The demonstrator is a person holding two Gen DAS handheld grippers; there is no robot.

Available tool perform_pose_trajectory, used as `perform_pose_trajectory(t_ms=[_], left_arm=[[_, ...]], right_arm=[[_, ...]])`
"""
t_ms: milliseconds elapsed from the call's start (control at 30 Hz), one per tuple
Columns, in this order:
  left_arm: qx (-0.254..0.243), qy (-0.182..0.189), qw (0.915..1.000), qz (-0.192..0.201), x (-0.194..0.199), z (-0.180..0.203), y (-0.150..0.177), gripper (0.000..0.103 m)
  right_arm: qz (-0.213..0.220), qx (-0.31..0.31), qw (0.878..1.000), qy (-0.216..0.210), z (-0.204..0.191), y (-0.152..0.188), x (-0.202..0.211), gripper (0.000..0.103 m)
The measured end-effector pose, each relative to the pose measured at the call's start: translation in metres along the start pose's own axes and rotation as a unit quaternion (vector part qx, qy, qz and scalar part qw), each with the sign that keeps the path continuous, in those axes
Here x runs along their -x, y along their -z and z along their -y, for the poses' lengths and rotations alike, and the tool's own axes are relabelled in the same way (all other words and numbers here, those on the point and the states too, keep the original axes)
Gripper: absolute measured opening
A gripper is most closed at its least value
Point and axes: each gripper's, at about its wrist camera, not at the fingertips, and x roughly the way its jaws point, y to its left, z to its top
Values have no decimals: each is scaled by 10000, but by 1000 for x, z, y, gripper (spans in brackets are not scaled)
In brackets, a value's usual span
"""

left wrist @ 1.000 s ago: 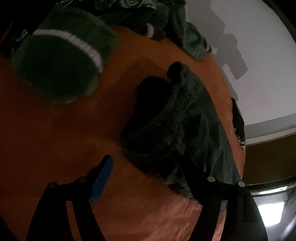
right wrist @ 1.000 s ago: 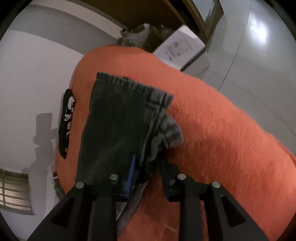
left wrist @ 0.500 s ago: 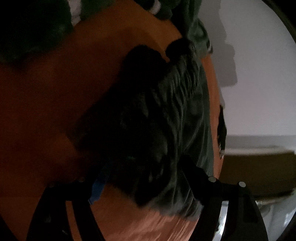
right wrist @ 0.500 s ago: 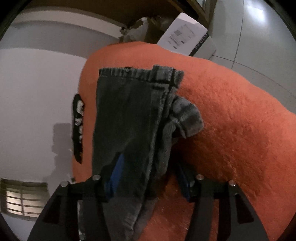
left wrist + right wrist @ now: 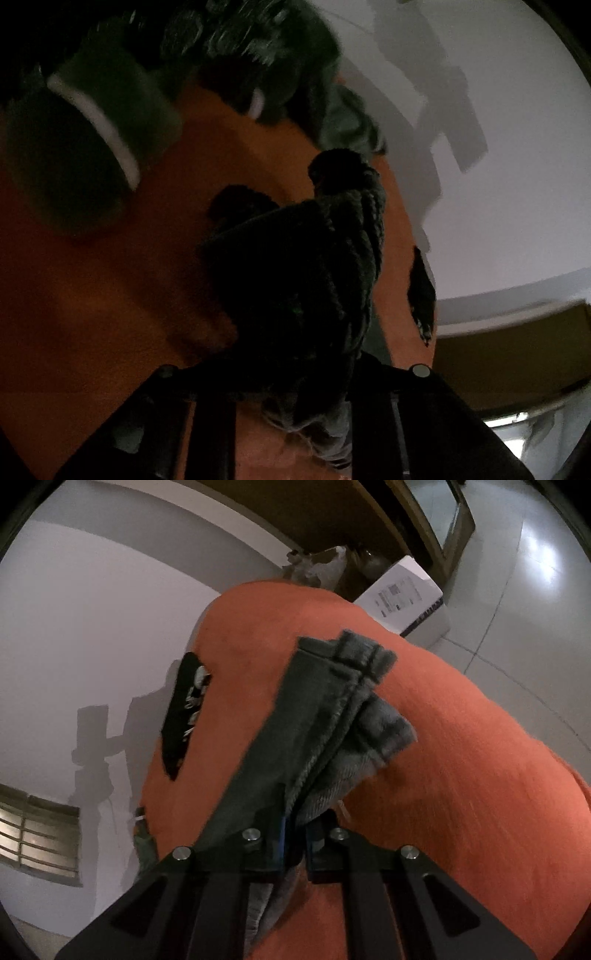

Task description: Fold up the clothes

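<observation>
A dark grey garment (image 5: 295, 731) with a ribbed hem lies partly lifted off an orange fuzzy blanket (image 5: 461, 757). In the right wrist view my right gripper (image 5: 295, 834) has its jaws closing on the garment's near edge, and the blue pads pinch the cloth. The left wrist view is dim: the same garment (image 5: 314, 277) hangs bunched in front of the camera. My left gripper (image 5: 295, 373) is closing too, with the cloth gathered between its fingers and hiding the tips.
A green garment with a white stripe (image 5: 92, 147) and a pile of dark clothes (image 5: 258, 55) lie at the blanket's far side. A black printed item (image 5: 184, 712) hangs at the blanket's edge by the wall. A white box (image 5: 402, 594) stands on the tiled floor.
Both grippers went from open around the garment to pinching it, then rose. The garment came up off the blanket and bunched together.
</observation>
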Motion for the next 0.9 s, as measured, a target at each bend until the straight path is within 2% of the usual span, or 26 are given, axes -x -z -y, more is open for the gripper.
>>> perform_pose_trajectory(t_ms=[67,133,200,300,400,567,733,867,900], left_arm=[[-70,-18,10000,-52,30,-5,8,20],[-134,-68,9998,-161,60,-31,22,20],[-23,-100,9995,-294,71,-66,35,20],[422,-224,9967,-654,54,-123,51,22],[479,-196,9958,-750,41,-143,54,25],[277,-229,9961,-802,37,-138,50,33],[564,-143,9944,-882,36,-150,40,40],[542,-217,9928,-1044,28,-152,34,40],[472,-280,9930,-1049,28,-148,33,40]], right_arm=[[-26,-56,9999,-81,8,19,27,6],[-11,-149,9998,-121,28,39,53,6],[-12,-261,9996,-81,56,63,74,6],[-141,-477,9988,-40,108,96,79,6],[-350,-546,9979,81,149,119,63,6],[-464,-784,9956,-214,169,116,56,10],[-548,-470,9974,-23,159,109,58,12],[-485,-826,9954,-6,172,106,60,14],[-434,-956,9945,-2,176,106,62,18]])
